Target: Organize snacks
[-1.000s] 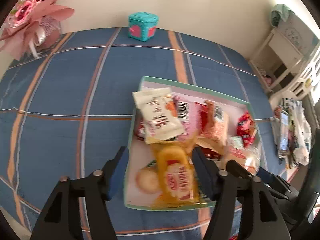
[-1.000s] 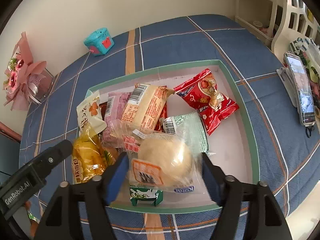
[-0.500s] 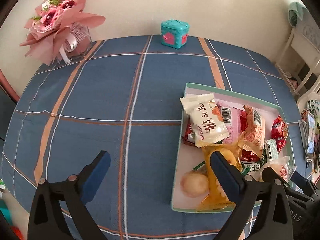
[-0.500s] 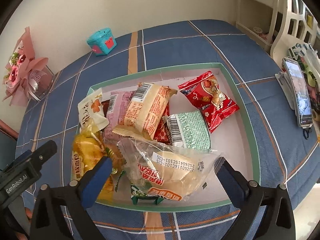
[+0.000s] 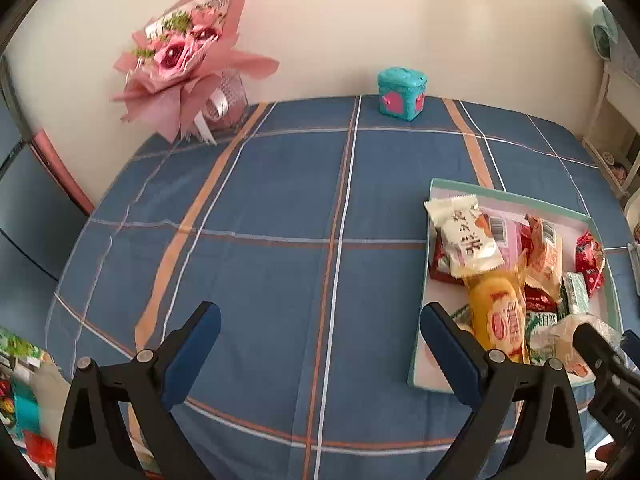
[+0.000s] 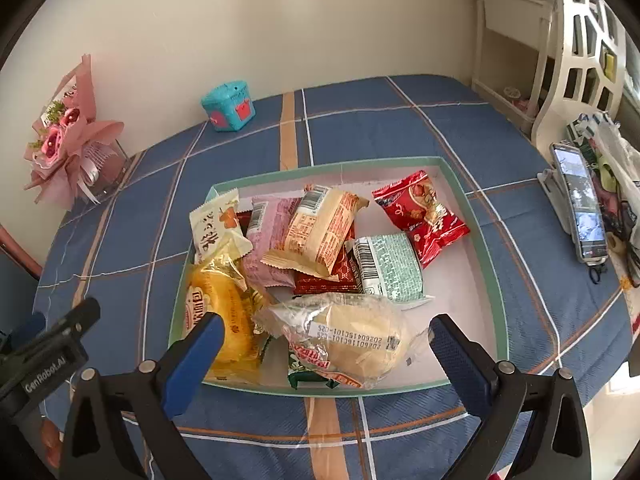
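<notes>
Plaid cloth [image 5: 280, 208] | L claw [image 5: 320, 330] open – tray [image 5: 508, 196] to its right | R claw [image 6: 326, 340] open – bun pkt [image 6: 352, 344] between, untouched

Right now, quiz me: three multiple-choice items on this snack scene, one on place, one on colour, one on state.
1. Where does the red packet lie?
A. in the tray
B. on the bare cloth
C. beside the bouquet

2. What colour is the small box by the wall?
A. yellow
B. teal
C. black

3. How is the right gripper?
A. shut on a bun
B. shut, empty
C. open, holding nothing

Answers: 1 A, the tray's rim surrounds it. 2 B, teal with pink patches. 3 C, its fingers stand wide apart, off the bun.
</notes>
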